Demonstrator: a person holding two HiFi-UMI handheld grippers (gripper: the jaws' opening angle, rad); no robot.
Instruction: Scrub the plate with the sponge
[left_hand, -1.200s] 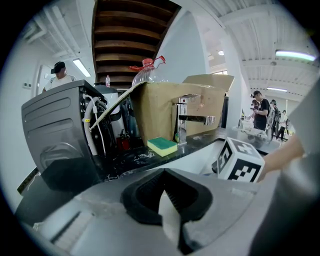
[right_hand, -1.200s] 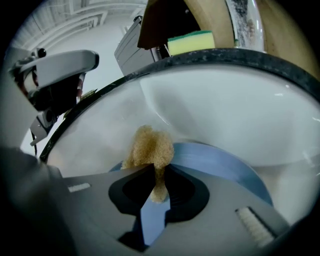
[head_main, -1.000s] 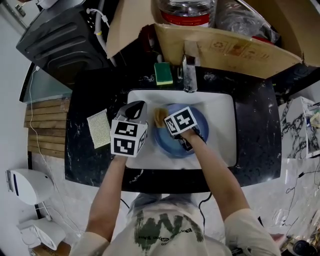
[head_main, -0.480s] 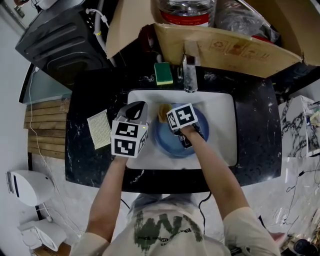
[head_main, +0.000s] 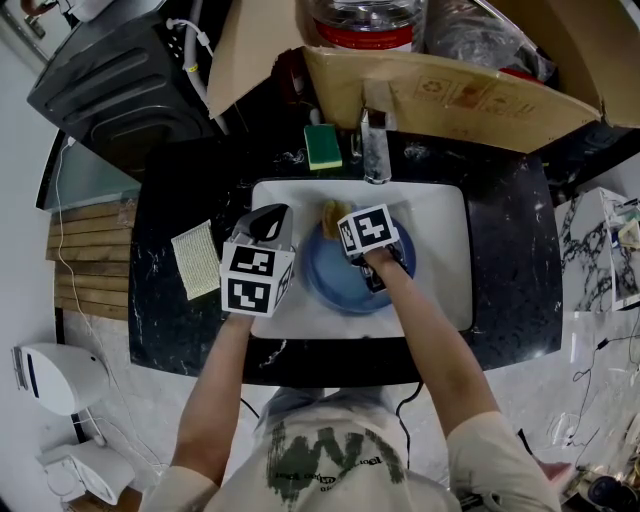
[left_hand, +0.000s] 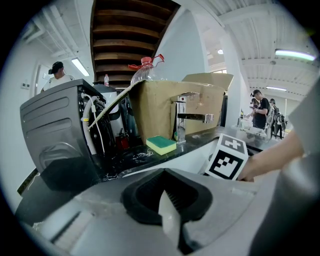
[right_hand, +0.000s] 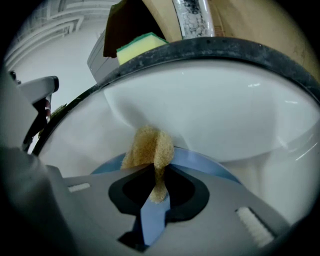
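Your right claw (right_hand: 152, 176) is clamped on the tan sponge (right_hand: 150, 147). The sponge is folded between the jaws and sits at the far-left edge of the blue plate (head_main: 350, 285). The plate lies flat in the white sink (head_main: 440, 230), in front of the tap (head_main: 375, 150). Your left claw (left_hand: 167, 202) is closed with nothing in it, held over the sink's left rim, just beside the plate. On the black table (head_main: 500, 200), a green-yellow sponge (head_main: 323, 146) lies behind the sink, left of the tap, and a pale cloth (head_main: 196, 258) lies left of the sink.
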